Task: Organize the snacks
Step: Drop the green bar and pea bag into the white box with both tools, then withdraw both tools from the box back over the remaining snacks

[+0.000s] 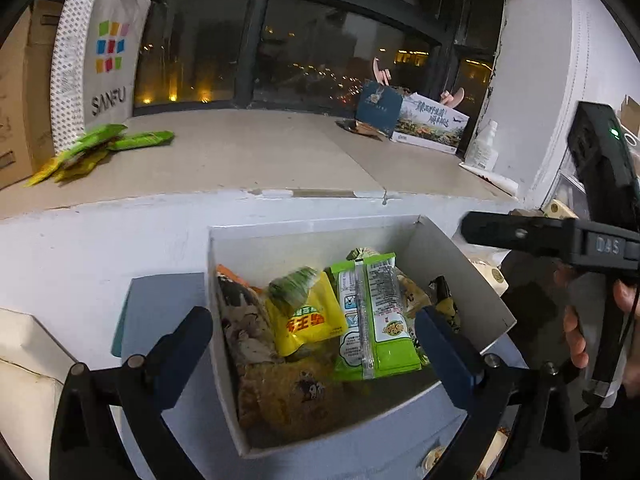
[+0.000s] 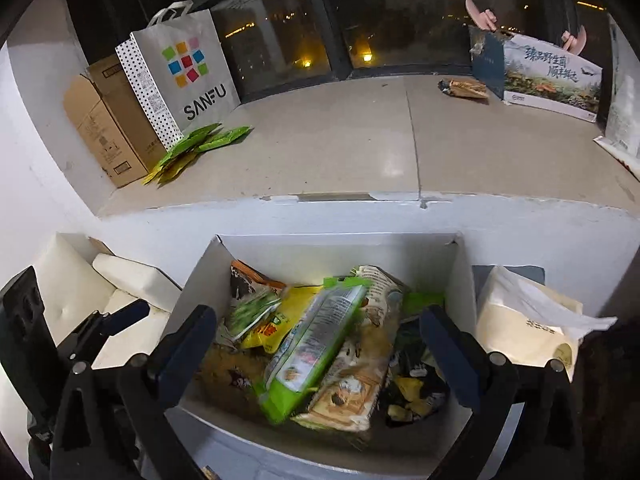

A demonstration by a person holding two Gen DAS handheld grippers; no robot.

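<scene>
Both hand-held grippers tilt down over a white box point(image 1: 460, 276) of snacks below the window ledge. The left gripper point(image 1: 316, 344) and right gripper point(image 2: 316, 344) stand spread wide, nothing between their fingers. A green packet point(image 2: 312, 344) lies atop the pile inside, a yellow packet point(image 1: 308, 320) just left of it. More green packets point(image 2: 200, 142) lie on the far-left ledge beside a paper bag point(image 2: 188, 76).

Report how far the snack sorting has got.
Done: several packets, including a yellow packet and a long green packet, lie in the white box. In hand: nothing; left gripper and right gripper are open over it. Left: green packets on the ledge beside the SANFU bag.
</scene>
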